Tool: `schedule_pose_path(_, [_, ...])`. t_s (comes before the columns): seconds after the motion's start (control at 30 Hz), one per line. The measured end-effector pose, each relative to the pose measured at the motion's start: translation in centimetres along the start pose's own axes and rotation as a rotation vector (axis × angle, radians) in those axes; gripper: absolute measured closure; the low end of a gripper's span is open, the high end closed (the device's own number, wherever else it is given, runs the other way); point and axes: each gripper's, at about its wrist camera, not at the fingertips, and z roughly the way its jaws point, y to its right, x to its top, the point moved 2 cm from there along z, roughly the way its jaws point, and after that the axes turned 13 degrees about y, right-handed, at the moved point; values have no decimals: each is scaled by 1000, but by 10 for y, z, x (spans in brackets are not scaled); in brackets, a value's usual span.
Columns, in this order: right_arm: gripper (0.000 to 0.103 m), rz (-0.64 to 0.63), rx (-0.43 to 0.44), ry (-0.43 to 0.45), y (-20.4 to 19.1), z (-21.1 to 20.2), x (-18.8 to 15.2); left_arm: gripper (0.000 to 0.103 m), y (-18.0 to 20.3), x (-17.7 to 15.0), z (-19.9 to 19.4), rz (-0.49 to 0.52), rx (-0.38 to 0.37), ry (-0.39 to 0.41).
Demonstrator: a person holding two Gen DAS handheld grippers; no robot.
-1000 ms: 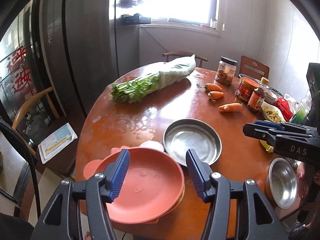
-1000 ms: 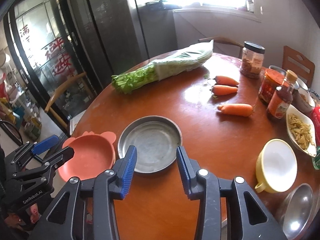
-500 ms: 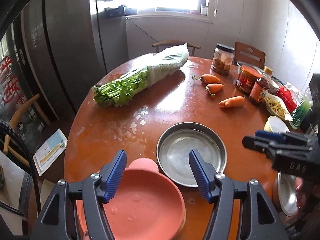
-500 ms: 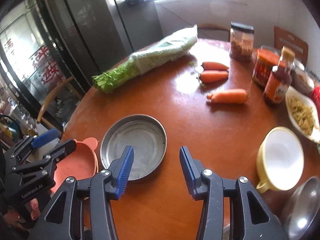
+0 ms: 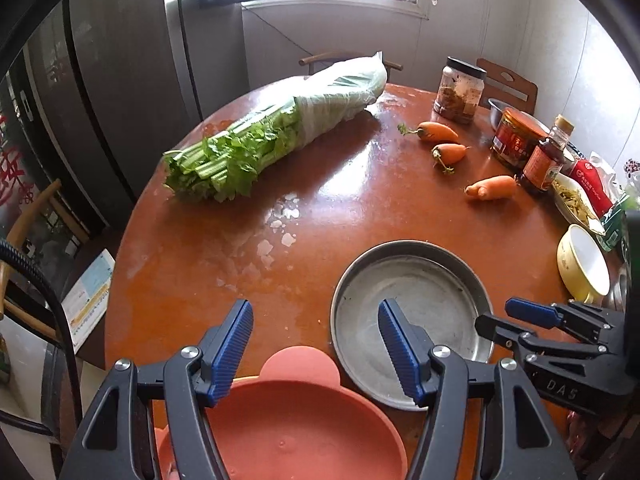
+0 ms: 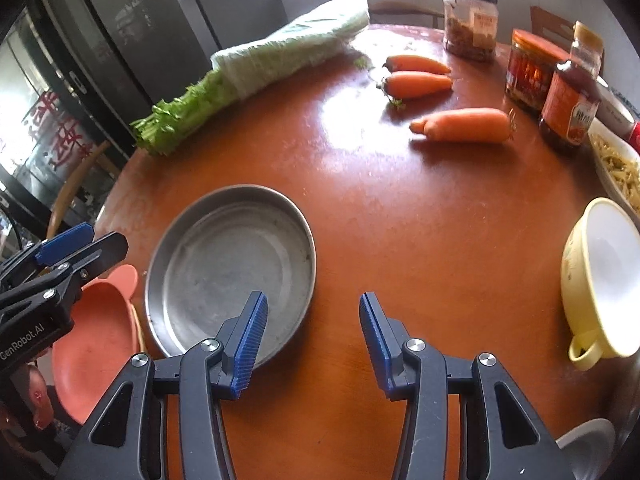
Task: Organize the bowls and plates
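The left gripper (image 5: 316, 344) hangs over the near left edge of the round table (image 5: 340, 200), jaws wide apart and holding nothing. Just below it sits the pink plate (image 5: 288, 436), its tab-shaped ear pointing toward the far side between the two fingers — whether the fingers touch the plate cannot be told. Just right of the pink plate lies the steel plate (image 6: 232, 268), flat on the table and bare inside.

The right gripper (image 6: 312, 336) hovers at the near edge with its jaws open too, gripping nothing; its left finger is over the steel plate's near rim, the right finger over bare wood. A yellow bowl (image 6: 604, 276) with a handle sits at the right edge, well apart from the plates.

Farther back are three carrots (image 6: 460, 124), a bagged bunch of celery (image 5: 280, 128) at the far left, and jars (image 6: 472, 20) along the far right.
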Motion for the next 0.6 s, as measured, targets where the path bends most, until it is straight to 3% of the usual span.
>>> schedule_pose_path(0.3, [55,-3,11,-14,-2,11,-2,38,12,-9,24,42,-13,-59])
schedule_pose_path(0.43, [65,-15,12,-6,-4,11,-2,43,15,-10,29,53,-25,-72])
schedule_pose_path(0.6, [84,-18,11,1,-4,13,-2,59,21,-15,38,71,-45,-108])
